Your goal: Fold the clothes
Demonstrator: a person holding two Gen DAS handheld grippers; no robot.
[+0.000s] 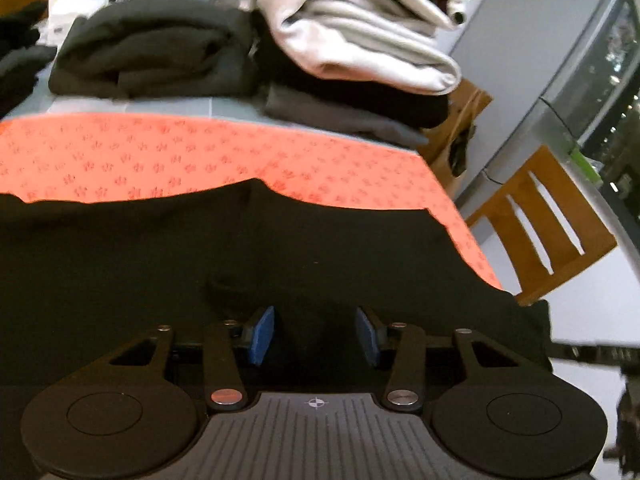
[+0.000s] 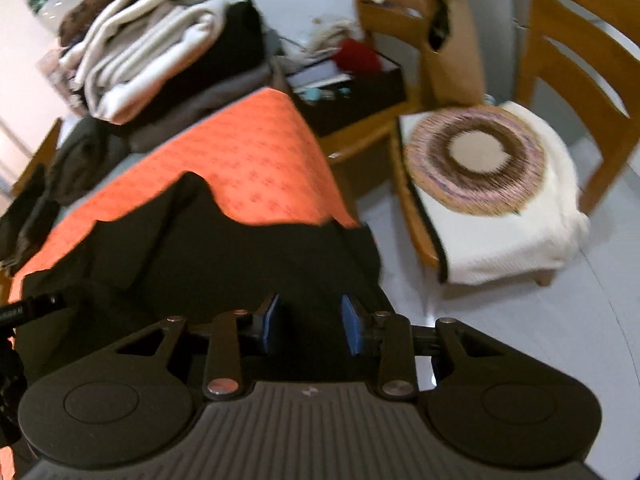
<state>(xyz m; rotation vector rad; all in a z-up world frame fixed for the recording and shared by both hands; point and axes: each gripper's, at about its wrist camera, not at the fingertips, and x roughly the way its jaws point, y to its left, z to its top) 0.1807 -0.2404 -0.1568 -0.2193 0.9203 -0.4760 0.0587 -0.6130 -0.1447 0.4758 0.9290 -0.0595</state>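
- Orange patterned cloth [image 1: 224, 152] covers the surface, running right out to its right-hand edge.
- Black garment [image 1: 200, 256] sprawls over the near part of that cloth, one flap hanging off the near right corner.
- Folded stack of clothes [image 1: 360, 40], cream on top of dark, sits at the far right corner.
- Wooden chair [image 2: 560, 80] with a white cushion stands beyond the right edge.
- Left claw [image 1: 316, 334]: blue pads apart, nothing gripped, above black fabric.
- Right claw [image 2: 310, 326]: open too, above the garment's near right part.
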